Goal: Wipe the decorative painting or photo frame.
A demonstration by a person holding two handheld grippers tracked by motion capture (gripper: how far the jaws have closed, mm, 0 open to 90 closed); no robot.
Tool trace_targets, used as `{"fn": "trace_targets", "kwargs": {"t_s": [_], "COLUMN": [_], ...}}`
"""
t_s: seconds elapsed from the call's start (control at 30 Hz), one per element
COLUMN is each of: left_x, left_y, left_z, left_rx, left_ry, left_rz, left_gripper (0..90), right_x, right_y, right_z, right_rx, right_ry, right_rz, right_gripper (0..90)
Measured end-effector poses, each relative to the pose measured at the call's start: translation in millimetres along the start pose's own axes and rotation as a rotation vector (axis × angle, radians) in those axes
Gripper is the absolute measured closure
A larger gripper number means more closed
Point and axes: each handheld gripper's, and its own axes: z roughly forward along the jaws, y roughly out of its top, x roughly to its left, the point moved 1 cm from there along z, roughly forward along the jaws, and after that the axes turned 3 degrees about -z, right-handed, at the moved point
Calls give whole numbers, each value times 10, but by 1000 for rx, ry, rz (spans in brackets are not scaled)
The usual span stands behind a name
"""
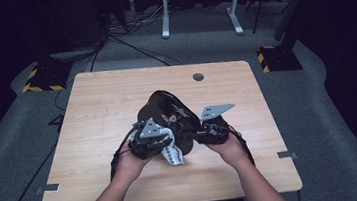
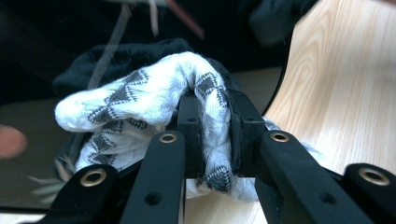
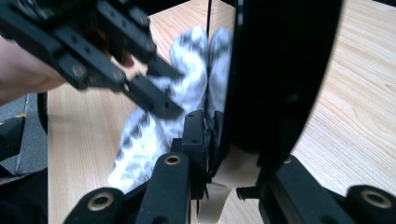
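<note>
Cloth, white with a black zigzag pattern, is pinched tight in my left gripper and pressed against a glossy black plate held up over the middle of the wooden table. Right gripper is clamped on the plate's edge. From the high view both hands cover most of the cloth; just a corner hangs out below. In the right gripper view the plate goes off frame at the top, and the left gripper there is blurred. Plate's sheen mirrors the cloth, so its real outline is hard to make out.
</note>
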Motion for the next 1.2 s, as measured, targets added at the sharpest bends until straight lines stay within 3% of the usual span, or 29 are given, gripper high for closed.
{"fn": "trace_targets", "kwargs": {"t_s": [0.17,0.27,0.43,0.57,0.93,1.0,1.2], "left_x": [13,8,-9,-10,112,114,150], "left_y": [101,22,-147,-193,26,-4,-213], "left_z": [-68,-31,103,135,-94,-83,53], "left_rx": [-14,-21,30,43,-2,-14,22], "left_ry": [7,2,0,-1,36,36,19], "left_rz": [11,2,-7,-9,-9,-11,-47], "left_gripper": [778,778,779,779,778,778,779], "right_x": [-4,-3,3,3,-9,-9,-7], "right_y": [-2,-1,0,0,-3,-3,-4], "right_z": [-3,-1,-2,-1,-3,-3,-4], "right_rx": [2,1,1,1,0,0,-1], "right_ry": [-2,0,-2,-2,0,0,0], "right_rz": [1,-1,0,0,1,2,5], "right_gripper": [784,783,783,783,782,782,778]}}
